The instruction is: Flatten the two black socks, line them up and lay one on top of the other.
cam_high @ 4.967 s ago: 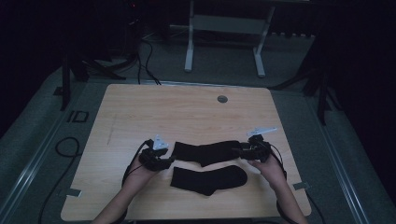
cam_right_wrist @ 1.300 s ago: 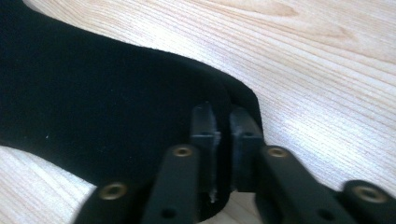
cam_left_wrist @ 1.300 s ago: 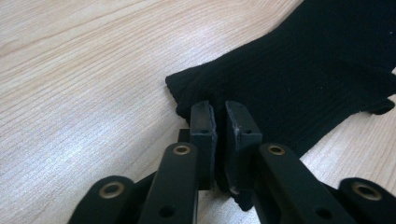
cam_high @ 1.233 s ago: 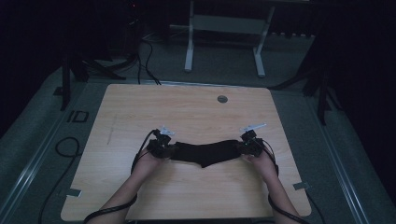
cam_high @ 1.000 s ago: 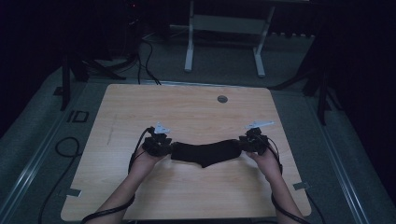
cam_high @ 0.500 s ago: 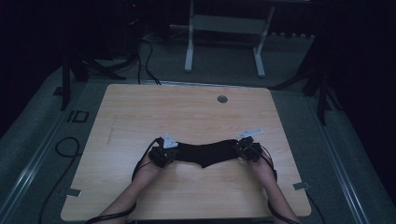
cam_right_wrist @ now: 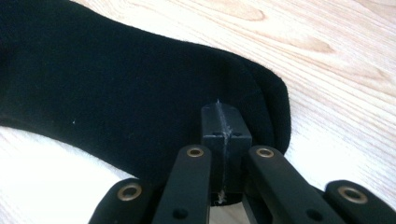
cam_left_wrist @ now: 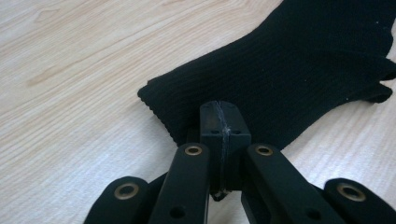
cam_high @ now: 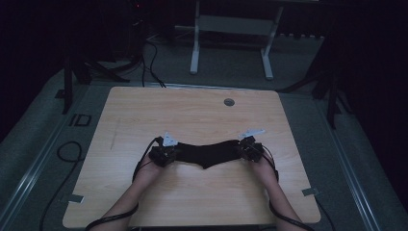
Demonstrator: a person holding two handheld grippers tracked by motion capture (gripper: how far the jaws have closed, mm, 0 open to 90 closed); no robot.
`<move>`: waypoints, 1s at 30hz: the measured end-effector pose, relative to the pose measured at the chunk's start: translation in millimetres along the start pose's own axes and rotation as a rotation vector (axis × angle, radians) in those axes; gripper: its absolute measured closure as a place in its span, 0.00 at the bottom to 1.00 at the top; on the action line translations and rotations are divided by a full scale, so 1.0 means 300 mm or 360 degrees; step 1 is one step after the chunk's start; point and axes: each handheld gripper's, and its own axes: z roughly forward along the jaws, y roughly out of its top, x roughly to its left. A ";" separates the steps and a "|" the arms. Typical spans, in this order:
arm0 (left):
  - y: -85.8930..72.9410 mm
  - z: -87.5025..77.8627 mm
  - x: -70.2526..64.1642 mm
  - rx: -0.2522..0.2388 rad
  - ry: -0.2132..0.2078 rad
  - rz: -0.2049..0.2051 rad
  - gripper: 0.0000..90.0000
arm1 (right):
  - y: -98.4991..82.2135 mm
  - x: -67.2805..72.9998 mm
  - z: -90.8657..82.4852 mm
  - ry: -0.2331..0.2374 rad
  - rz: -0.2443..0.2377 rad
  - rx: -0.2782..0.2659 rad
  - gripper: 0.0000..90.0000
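Where the black socks [cam_high: 208, 154] lie stacked and stretched flat across the near middle of the wooden table [cam_high: 192, 115]: cuff end [cam_left_wrist: 187, 102] at the left gripper [cam_high: 163, 154], toe end [cam_right_wrist: 261, 93] at the right gripper [cam_high: 248, 149]. Jaws of both pressed fully together, tips resting on top of the knit, no fabric visibly pinched between them. Small round grommet [cam_high: 229, 102] far side of table, well apart. Forearms entering from near edge
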 end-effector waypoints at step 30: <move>-0.046 -0.108 -0.052 -0.0167 -0.0072 -0.0047 0.14 | -0.028 0.039 -0.101 0.0155 -0.0094 -0.0205 0.15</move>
